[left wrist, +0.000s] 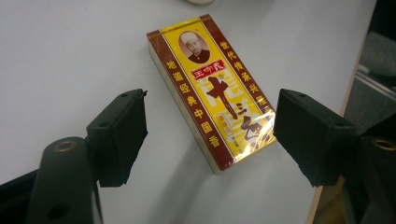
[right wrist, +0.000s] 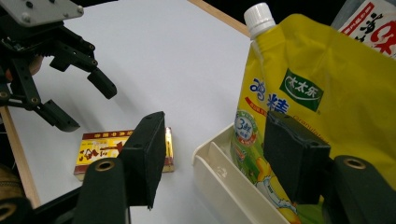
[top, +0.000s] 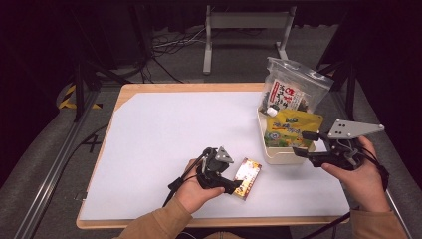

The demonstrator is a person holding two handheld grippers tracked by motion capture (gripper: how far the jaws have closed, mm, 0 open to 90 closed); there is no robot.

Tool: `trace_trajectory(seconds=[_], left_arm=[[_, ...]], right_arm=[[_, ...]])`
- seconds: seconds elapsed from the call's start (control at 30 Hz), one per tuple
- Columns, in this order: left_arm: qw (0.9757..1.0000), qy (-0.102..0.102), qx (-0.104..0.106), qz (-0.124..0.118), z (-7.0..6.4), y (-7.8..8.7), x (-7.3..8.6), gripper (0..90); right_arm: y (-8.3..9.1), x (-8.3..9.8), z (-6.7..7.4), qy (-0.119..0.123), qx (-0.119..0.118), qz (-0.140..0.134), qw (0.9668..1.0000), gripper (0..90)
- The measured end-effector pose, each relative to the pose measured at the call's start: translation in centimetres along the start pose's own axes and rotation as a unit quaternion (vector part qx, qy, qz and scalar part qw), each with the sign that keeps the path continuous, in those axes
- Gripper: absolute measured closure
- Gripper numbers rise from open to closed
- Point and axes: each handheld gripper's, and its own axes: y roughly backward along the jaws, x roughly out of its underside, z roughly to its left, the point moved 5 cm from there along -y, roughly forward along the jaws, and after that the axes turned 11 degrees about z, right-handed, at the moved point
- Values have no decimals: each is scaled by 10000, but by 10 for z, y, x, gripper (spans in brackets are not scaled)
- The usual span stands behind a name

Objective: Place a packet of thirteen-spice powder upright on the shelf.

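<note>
Your left hand-held gripper (left wrist: 210,135) hangs open over the flat yellow-and-maroon box (left wrist: 210,91) of Chinese characters and a small portrait, lying on the white table (top: 164,134). Your right hand-held gripper (right wrist: 217,154), open, faces the yellow spouted pouch (right wrist: 322,93) reading "3" in the cream tray (right wrist: 224,179).

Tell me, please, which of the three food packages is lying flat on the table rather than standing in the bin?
The small yellow-and-red box, flat on the white table by the left gripper; the yellow spouted pouch and clear bag stand in the cream bin.
</note>
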Motion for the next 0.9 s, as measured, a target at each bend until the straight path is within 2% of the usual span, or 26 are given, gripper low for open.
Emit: trace_trajectory(seconds=[0.13, 0.27, 0.33, 0.43, 0.47, 0.53, 0.9], left_arm=[[9999, -34, -4, 107, -3, -8, -2, 254], [9997, -71, -55, 240, -6, -15, -3, 240], [9995, -88, -82, 306, -7, -20, -3, 233], [9992, 16, -80, 395, -7, -24, -4, 211], [9992, 5, -52, 385, -7, -25, -5, 198], [9989, 110, 39, 444, -9, -27, -5, 181], [9979, 247, 14, 590, -15, -44, -12, 171]], right_arm=[[-3, 4, 1, -76, 15, -84, 9999, 390], [-6, 6, 0, -2, 244, 68, 9997, 382], [-7, 7, 1, -19, 187, 24, 9998, 379], [-8, 8, 2, -22, 194, 44, 9998, 375], [-9, 8, 2, -30, 182, 40, 9998, 373], [-10, 8, 2, -16, 176, 54, 9998, 372], [-15, 9, 5, 6, 135, 87, 9999, 370]])
